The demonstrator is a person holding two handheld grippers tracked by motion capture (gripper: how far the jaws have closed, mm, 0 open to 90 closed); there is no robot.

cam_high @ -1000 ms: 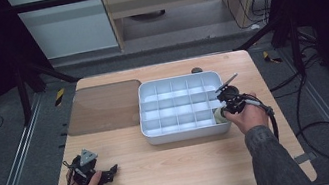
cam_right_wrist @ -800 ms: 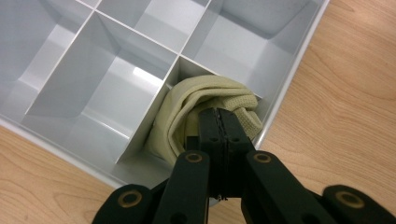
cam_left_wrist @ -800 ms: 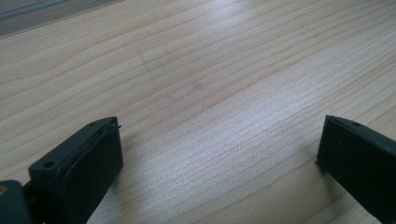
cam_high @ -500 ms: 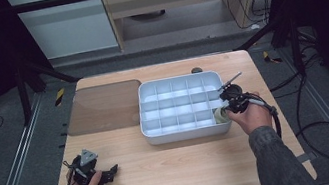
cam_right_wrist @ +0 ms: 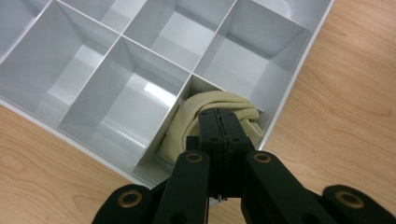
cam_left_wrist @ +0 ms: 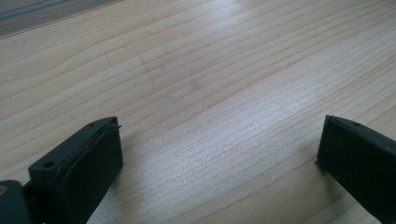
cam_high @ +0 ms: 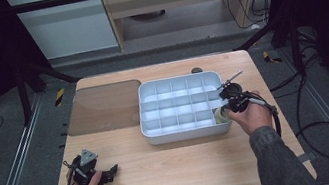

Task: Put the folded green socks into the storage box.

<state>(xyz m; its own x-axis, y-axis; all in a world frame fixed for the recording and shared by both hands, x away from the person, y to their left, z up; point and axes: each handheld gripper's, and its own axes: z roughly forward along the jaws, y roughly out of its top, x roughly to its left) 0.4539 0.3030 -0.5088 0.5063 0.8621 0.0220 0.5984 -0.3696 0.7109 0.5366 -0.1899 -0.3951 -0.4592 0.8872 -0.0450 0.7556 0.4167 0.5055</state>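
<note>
Black left hand-held gripper (cam_high: 110, 173) low on pale wooden worktop (cam_high: 180, 166), jaws wide apart; further right, black right hand-held gripper (cam_right_wrist: 218, 116) clamped on rolled cream cloth (cam_right_wrist: 187, 126) in near-right corner compartment of white plastic divided tray (cam_high: 150, 125).

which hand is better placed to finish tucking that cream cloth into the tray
Right. The right gripper is shut against the cream cloth in the tray's corner compartment; the left gripper rests open on the table.
</note>
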